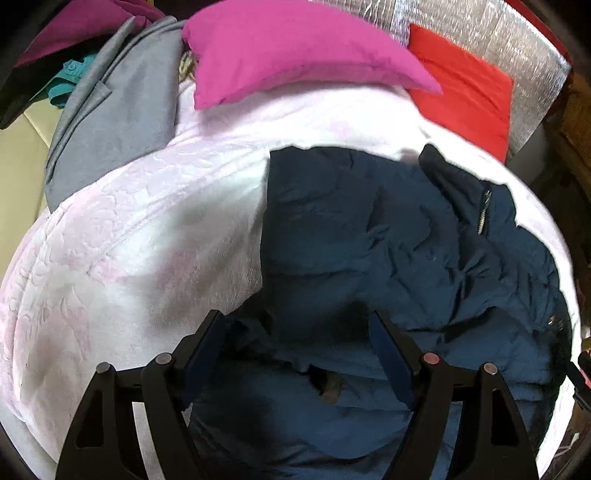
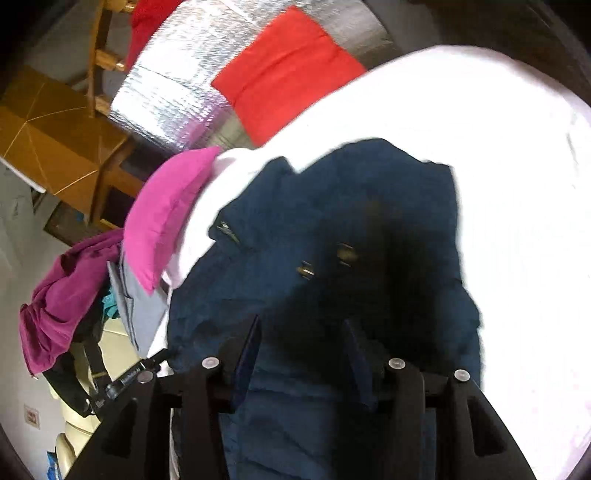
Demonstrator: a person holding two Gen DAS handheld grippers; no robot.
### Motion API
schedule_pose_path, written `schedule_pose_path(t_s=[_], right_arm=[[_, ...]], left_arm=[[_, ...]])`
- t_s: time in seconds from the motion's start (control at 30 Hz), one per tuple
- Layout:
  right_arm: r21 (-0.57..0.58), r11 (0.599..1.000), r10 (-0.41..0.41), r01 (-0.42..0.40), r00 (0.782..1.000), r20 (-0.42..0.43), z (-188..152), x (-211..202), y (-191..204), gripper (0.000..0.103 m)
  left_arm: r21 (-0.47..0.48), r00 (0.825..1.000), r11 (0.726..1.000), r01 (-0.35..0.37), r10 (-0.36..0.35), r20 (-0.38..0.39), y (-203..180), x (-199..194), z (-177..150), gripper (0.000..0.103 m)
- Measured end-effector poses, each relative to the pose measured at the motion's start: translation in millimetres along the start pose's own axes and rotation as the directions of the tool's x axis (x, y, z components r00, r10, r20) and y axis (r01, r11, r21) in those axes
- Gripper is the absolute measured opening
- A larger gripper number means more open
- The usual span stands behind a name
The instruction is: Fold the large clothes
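Note:
A dark navy padded jacket (image 1: 388, 240) lies crumpled on a pale pink bedspread (image 1: 129, 240), its zip showing at the upper right. My left gripper (image 1: 295, 325) hovers over the jacket's near edge with its jaws wide apart and nothing between them. In the right wrist view the same jacket (image 2: 351, 221) lies on the bedspread (image 2: 517, 184). My right gripper (image 2: 301, 325) is open just above the jacket's dark fabric and grips nothing. The view is blurred by motion.
A magenta pillow (image 1: 288, 48) and a red cushion (image 1: 465, 88) lie at the bed's far end against a silver foil panel (image 1: 498, 33). A grey garment (image 1: 118, 110) and purple clothing (image 2: 62, 295) are piled at the side. A wooden chair (image 2: 59, 140) stands beyond.

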State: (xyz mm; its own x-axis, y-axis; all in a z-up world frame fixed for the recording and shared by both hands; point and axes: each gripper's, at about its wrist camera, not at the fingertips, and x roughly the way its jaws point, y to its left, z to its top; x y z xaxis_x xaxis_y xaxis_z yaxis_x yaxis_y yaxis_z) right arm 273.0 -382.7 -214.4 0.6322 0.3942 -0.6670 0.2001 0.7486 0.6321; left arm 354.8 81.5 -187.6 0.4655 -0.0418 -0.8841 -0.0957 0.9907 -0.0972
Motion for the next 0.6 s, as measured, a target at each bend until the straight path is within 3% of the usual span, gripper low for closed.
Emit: schedule_pose_path(t_s=[0.17, 0.47, 0.57, 0.6], right_arm=[[0.060, 0.998, 0.011, -0.008, 0.999, -0.046, -5.6, 18.7, -19.4, 0.049], [0.002, 0.999, 0.052, -0.052, 0.999, 0.017, 0.9, 1.8, -1.3, 0.050], [0.009, 1.000, 0.005, -0.004, 1.000, -0.029, 1.8, 24.1, -3.4, 0.050], [0.015, 1.000, -0.013, 0.014, 0.999, -0.046, 1.2, 31.5, -6.5, 0.049]], left_arm=[[0.040, 0.998, 0.999, -0.035, 0.037, -0.050, -9.2, 14.9, -4.8, 0.080], [-0.007, 0.998, 1.000, 0.012, -0.011, 0.068, -1.7, -11.7, 4.6, 0.080], [0.014, 0.999, 1.000, -0.002, 0.002, 0.036, -6.0, -3.5, 3.2, 0.080], [0.031, 0.999, 0.999, -0.031, 0.032, -0.008, -8.7, 8.6, 1.7, 0.080]])
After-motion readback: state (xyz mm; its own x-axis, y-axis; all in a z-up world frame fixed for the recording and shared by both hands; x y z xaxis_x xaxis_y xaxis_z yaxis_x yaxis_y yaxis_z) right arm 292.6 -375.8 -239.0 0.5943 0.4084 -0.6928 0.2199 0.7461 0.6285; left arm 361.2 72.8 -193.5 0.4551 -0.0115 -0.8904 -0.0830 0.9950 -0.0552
